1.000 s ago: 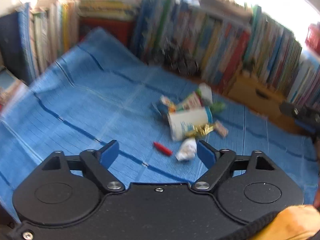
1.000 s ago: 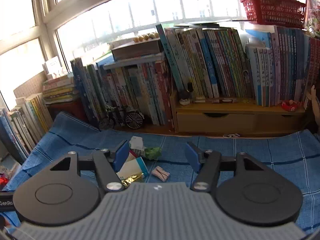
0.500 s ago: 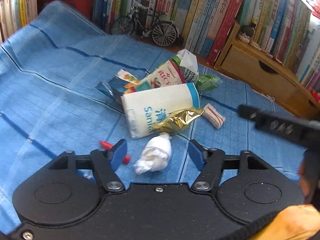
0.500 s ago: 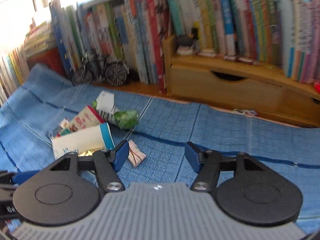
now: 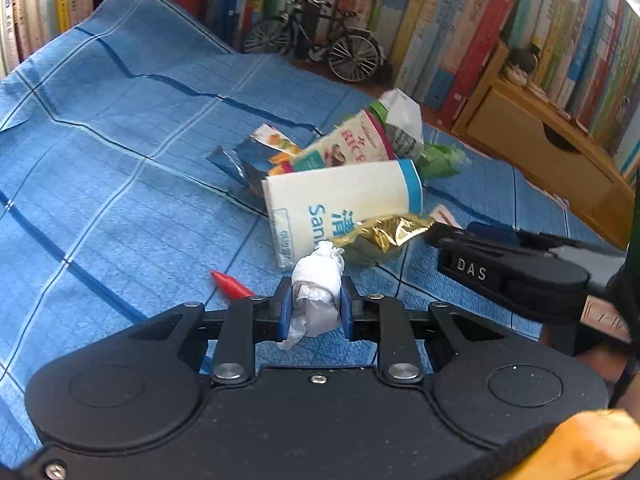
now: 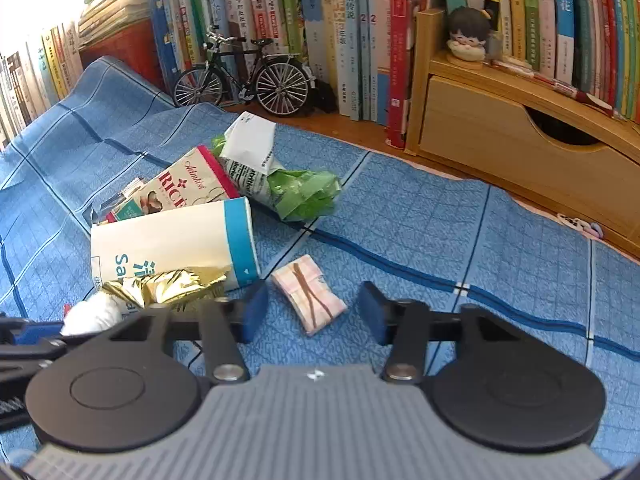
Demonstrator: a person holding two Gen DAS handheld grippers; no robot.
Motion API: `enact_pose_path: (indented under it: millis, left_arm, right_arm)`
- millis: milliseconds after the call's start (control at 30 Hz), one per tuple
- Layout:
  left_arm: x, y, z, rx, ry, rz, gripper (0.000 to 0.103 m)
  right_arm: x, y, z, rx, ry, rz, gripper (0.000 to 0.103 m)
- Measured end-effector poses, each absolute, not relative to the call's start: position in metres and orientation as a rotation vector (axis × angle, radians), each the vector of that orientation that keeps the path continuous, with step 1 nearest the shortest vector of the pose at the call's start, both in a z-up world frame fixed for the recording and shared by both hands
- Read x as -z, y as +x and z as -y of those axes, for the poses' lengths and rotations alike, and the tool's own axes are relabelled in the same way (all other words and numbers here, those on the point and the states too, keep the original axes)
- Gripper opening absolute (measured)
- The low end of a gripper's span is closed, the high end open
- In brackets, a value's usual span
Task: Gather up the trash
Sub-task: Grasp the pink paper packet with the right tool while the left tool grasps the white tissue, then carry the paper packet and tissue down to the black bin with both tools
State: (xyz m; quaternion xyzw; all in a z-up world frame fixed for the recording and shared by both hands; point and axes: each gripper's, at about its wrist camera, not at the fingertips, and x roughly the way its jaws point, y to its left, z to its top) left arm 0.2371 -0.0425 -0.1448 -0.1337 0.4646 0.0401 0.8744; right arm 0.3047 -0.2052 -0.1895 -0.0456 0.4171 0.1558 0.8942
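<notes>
A heap of trash lies on a blue checked cloth [image 5: 120,160]: a white packet [image 5: 340,208], a gold foil wrapper [image 5: 380,236], a rice packet [image 5: 348,144], a green wrapper [image 5: 440,160] and a small red piece [image 5: 230,282]. My left gripper [image 5: 316,312] is closing, and its blue pads press both sides of a crumpled white tissue [image 5: 318,276]. My right gripper [image 6: 312,308] is low over the cloth with its jaws closing. A folded pink wrapper [image 6: 308,298] lies between its fingers, and neither pad touches it.
A model bicycle [image 6: 244,80] stands at the cloth's far edge before a row of books [image 6: 340,20]. A wooden drawer unit [image 6: 500,140] with a small figurine [image 6: 466,36] stands at the right. Bare cloth stretches to the left and right of the heap.
My left gripper came down to the heap and its jaws went from wide to closed on the tissue. My right gripper dropped toward the pink wrapper and its jaws narrowed.
</notes>
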Motion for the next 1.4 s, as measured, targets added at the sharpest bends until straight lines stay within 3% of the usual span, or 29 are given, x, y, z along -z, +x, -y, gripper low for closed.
enact_pose_path:
  millis: [67, 700, 1400]
  left_arm:
    - [0.142, 0.236, 0.041, -0.097, -0.283, -0.966, 0.022]
    - [0.106, 0.190, 0.020, -0.126, -0.357, -0.958, 0.022]
    - [0.066, 0.013, -0.030, -0.092, -0.295, -0.889, 0.022]
  right_arm:
    - [0.189, 0.304, 0.203, -0.324, -0.106, -0.862, 0.030]
    - [0.145, 0.249, 0.219, -0.290, 0.010, -0.865, 0.030]
    - [0.085, 0.085, 0.203, -0.212, 0.056, -0.765, 0.029]
